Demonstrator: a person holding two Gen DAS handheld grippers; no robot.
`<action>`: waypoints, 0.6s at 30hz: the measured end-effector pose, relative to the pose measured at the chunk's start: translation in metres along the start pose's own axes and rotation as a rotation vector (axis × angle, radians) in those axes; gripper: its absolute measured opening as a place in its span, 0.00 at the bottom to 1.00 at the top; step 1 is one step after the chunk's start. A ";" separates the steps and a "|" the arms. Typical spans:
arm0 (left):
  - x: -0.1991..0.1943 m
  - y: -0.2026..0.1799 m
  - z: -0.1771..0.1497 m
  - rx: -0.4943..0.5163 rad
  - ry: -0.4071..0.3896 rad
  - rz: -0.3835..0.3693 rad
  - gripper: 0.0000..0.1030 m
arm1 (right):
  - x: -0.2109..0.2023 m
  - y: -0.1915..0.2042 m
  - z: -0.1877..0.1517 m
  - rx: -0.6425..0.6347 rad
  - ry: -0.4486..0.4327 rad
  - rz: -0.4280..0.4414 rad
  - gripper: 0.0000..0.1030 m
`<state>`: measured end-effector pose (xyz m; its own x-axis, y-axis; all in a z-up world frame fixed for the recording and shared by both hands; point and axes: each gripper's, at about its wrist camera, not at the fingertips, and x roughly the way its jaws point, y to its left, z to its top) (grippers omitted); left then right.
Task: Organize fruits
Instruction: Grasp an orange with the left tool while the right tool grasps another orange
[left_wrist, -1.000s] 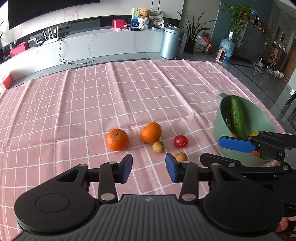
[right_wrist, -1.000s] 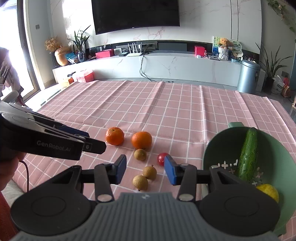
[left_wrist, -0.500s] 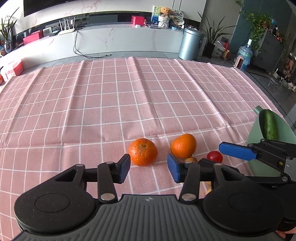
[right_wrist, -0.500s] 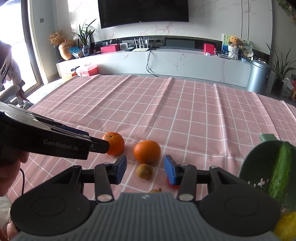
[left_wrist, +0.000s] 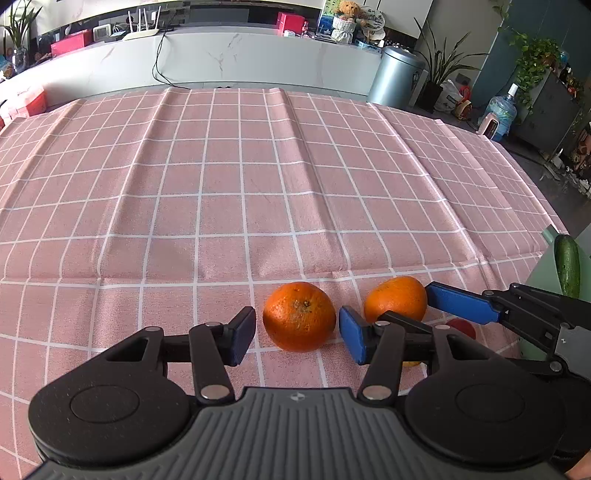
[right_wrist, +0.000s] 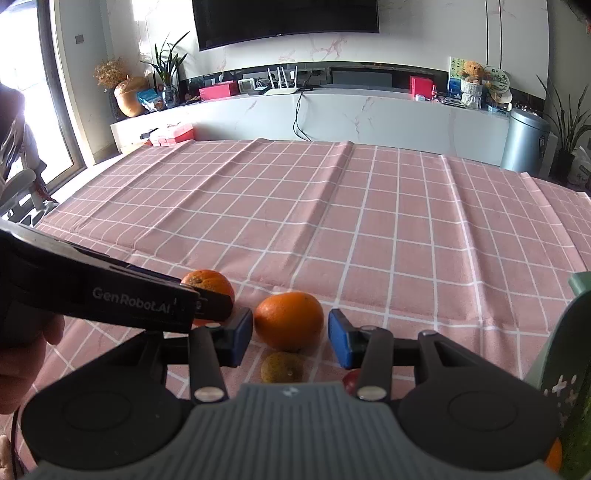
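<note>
On the pink checked tabletop (left_wrist: 258, 177), the left hand-held gripper (left_wrist: 297, 330) gapes around one orange (left_wrist: 299, 315), the right hand-held gripper (right_wrist: 290, 334) around another orange (right_wrist: 289, 320); neither grips yet. Each should close squarely at the widest part, gently. The green bowl (right_wrist: 576, 332) is cut off; a small red fruit (left_wrist: 461, 326) is mostly hidden.

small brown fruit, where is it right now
In the right wrist view, the small brown fruit lies on the pink cloth just below the open right gripper, right in front of the orange.
</note>
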<state>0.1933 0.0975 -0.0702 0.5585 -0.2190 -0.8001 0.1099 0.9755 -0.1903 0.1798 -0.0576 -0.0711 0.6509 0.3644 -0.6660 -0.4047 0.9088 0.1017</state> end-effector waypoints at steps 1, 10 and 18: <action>0.001 0.001 0.000 -0.005 -0.002 -0.006 0.58 | 0.002 -0.001 0.000 0.007 0.001 0.004 0.41; 0.003 0.002 0.002 -0.014 -0.004 -0.041 0.48 | 0.007 -0.008 0.000 0.045 0.005 0.043 0.40; -0.003 -0.001 0.004 -0.005 -0.027 -0.028 0.47 | -0.002 -0.002 0.002 0.015 -0.024 0.027 0.38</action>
<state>0.1945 0.0969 -0.0657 0.5776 -0.2451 -0.7786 0.1211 0.9690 -0.2152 0.1808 -0.0598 -0.0685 0.6550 0.3932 -0.6453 -0.4129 0.9014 0.1301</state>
